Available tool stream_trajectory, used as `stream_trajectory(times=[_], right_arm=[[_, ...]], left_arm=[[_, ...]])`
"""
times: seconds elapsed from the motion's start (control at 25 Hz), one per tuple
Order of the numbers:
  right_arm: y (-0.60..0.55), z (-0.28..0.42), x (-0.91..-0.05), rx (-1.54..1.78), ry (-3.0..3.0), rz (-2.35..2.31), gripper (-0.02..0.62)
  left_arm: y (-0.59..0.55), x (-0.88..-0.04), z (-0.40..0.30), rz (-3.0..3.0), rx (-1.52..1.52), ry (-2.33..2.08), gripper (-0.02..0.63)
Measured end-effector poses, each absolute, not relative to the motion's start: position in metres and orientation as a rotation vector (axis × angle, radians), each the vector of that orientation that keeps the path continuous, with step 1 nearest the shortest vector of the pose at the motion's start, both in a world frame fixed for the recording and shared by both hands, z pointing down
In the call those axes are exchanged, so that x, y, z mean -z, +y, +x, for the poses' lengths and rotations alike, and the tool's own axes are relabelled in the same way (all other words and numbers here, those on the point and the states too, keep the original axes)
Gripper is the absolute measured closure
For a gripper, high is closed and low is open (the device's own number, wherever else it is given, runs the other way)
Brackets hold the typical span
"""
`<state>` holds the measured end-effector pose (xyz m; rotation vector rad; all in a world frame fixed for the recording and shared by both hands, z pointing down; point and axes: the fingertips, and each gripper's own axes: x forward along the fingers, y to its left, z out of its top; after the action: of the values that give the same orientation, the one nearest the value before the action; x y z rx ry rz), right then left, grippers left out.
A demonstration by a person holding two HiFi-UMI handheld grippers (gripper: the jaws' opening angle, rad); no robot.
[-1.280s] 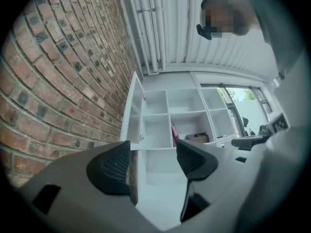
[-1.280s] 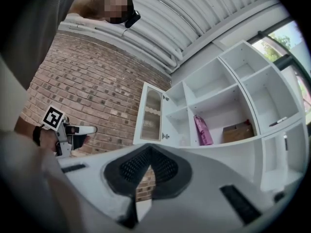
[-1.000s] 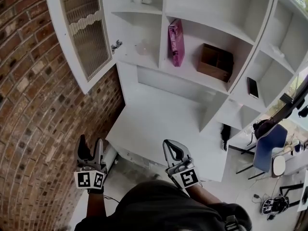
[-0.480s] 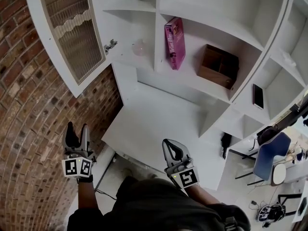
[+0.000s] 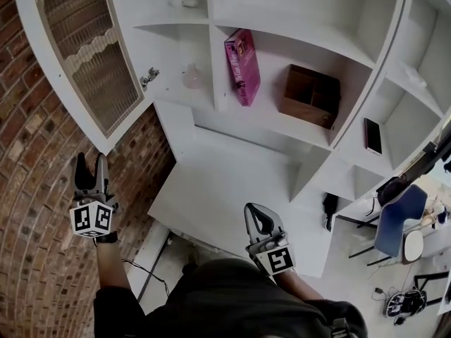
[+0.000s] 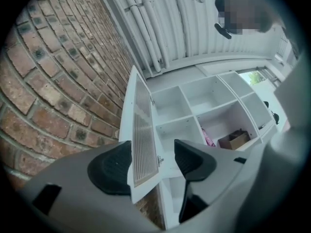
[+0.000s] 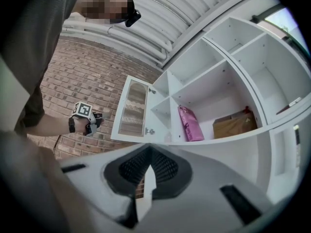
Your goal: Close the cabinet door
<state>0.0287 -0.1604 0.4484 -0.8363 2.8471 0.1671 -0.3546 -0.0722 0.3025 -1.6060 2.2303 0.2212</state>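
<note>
The white cabinet door (image 5: 81, 55), with a mesh panel, stands swung wide open at the upper left, its small latch (image 5: 149, 78) at the inner edge. My left gripper (image 5: 90, 162) is raised below the door's lower edge, in front of the brick wall, apart from the door. Its jaws are wide and closing, with nothing between them. In the left gripper view the door (image 6: 143, 130) shows edge-on beyond the left gripper (image 6: 153, 159). My right gripper (image 5: 259, 220) hangs low over the white desk, jaws shut and empty; the right gripper view shows the door (image 7: 132, 109) past that gripper (image 7: 149, 166).
The white shelf unit (image 5: 282, 20) holds a pink packet (image 5: 242, 65), a brown box (image 5: 310, 95) and a phone (image 5: 371, 135). A white desk top (image 5: 225, 189) juts out below. The brick wall (image 5: 35, 189) runs along the left. A blue chair (image 5: 398, 227) stands at the right.
My left gripper has risen and swung left, closer to the open door's lower edge. The right gripper has shifted only slightly. The door has not swung.
</note>
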Motion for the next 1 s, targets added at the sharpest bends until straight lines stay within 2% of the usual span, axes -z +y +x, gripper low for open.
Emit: stream_trajectory(times=[1.0], right_arm=[[-0.177,-0.054,-0.447,-0.165,2.884,-0.835,0.595]], left_arm=[[-0.128,-0.195,-0.45,-1.477,-0.17,2.086,0.362]])
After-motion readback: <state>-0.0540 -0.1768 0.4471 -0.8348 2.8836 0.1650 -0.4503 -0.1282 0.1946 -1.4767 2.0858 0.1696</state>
